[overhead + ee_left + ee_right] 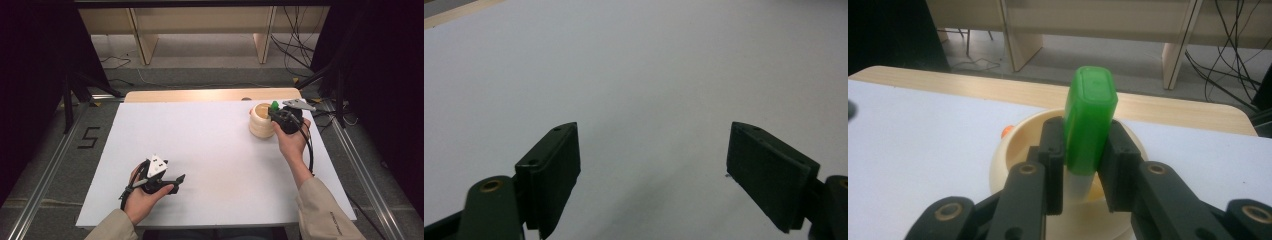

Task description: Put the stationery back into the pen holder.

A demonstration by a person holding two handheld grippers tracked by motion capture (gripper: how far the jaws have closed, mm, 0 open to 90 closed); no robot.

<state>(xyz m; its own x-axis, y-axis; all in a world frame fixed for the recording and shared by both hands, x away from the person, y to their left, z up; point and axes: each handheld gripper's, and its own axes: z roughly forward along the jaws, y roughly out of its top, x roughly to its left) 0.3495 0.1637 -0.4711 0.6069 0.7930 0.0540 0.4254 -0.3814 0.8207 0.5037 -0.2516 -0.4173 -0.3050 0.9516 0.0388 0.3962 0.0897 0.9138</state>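
White desk (210, 150) before wooden shelving. Right gripper (1083, 165), jaws pinching a green-capped tube (1089, 125) upright over a cream bowl (1018, 150) at the far right. Left gripper (651, 170) rests spread, empty. Lower straight down, centred, before releasing.

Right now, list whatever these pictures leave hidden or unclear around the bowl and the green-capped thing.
- Green-capped item: its pale lower body sits behind the right tool in the right gripper view; what it is stays unclear.
- Bowl: its inside is blocked by the tool in the right gripper view and too small in the high view.
- Orange thing: mostly hidden behind the bowl's rim.
- Left tool: open over bare white table.
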